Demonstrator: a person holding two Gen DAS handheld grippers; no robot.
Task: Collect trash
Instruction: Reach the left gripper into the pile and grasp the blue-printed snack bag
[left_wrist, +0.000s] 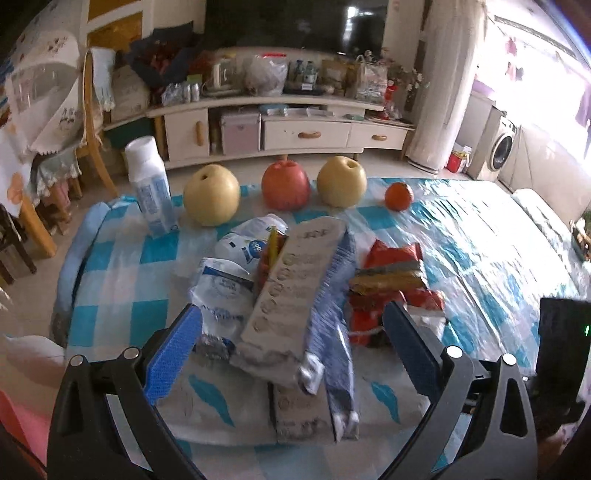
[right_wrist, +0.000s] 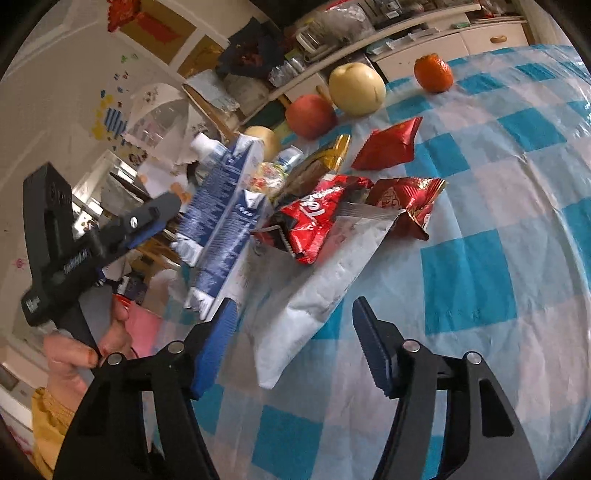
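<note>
Bulging paper bag holding wrappers

A table under a blue-and-white checked plastic cloth carries everything; far beyond the tongs stand a white bottle, two yellow pears, a red apple and an orange; nearer lie a white paper bag and red wrappers.
</note>
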